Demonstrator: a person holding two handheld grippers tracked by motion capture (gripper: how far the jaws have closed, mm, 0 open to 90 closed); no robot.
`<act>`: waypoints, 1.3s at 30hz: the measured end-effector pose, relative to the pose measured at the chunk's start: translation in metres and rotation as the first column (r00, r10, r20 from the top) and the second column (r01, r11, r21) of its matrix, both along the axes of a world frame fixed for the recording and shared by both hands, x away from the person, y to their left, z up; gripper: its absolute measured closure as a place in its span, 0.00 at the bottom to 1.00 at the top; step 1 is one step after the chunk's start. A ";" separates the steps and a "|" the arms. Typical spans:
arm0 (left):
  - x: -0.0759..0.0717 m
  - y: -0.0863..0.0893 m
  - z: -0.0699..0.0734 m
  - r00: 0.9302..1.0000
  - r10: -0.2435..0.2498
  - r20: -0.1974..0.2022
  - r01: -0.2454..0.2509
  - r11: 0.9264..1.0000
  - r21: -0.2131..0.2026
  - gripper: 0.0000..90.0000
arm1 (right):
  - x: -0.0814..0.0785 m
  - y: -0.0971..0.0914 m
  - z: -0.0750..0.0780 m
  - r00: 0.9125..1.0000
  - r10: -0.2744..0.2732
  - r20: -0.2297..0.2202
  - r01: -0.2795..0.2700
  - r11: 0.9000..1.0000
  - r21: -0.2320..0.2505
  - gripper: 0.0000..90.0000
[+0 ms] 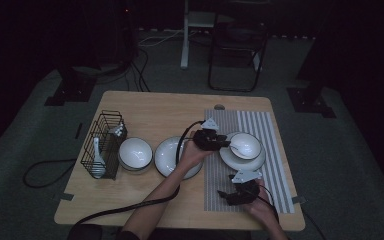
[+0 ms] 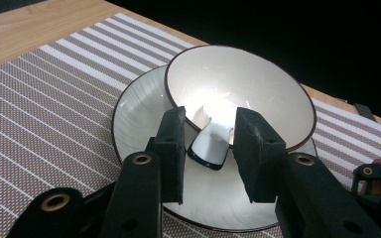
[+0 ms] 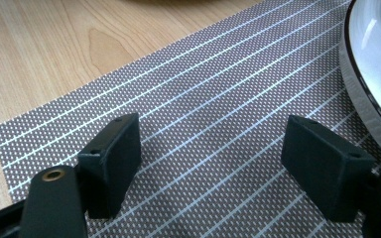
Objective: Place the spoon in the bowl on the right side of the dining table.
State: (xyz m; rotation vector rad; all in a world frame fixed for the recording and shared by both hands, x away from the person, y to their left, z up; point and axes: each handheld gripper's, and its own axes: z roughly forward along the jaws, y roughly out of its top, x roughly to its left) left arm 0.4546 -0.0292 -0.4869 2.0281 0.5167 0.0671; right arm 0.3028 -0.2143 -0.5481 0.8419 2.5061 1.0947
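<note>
A white bowl point(image 2: 238, 84) stands on a white plate point(image 2: 139, 109) on the striped placemat point(image 2: 44, 99). A white spoon point(image 2: 208, 148) lies in the bowl, its handle sticking out over the rim towards me. My left gripper point(image 2: 211, 121) is open, its pads on either side of that handle with a small gap each side. In the high view the left gripper point(image 1: 224, 141) sits at the bowl's point(image 1: 248, 144) left edge. My right gripper point(image 1: 226, 195) hovers open over the placemat's near part point(image 3: 213, 99), with nothing between its pads, and the plate's rim point(image 3: 372, 74) is to its right.
A second white bowl point(image 1: 135, 153) and a second plate point(image 1: 170, 156) sit on the bare wood left of the placemat. A black wire rack point(image 1: 102, 145) at the table's left holds another white spoon point(image 1: 96, 159). Cables trail off the near edge.
</note>
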 end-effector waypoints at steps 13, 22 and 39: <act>0.000 0.010 0.009 1.000 0.012 -0.006 -0.012 1.000 -0.015 0.70 | 0.000 0.000 0.000 1.000 0.000 -0.002 0.000 1.000 0.000 0.26; -0.001 0.020 0.014 1.000 0.022 -0.020 -0.022 0.999 -0.024 0.67 | 0.000 0.000 0.000 1.000 0.000 -0.001 0.000 1.000 0.000 0.26; -0.005 0.040 0.022 0.999 0.044 -0.005 -0.044 0.999 -0.021 0.65 | 0.000 0.000 0.000 1.000 -0.001 -0.003 0.001 1.000 0.001 0.26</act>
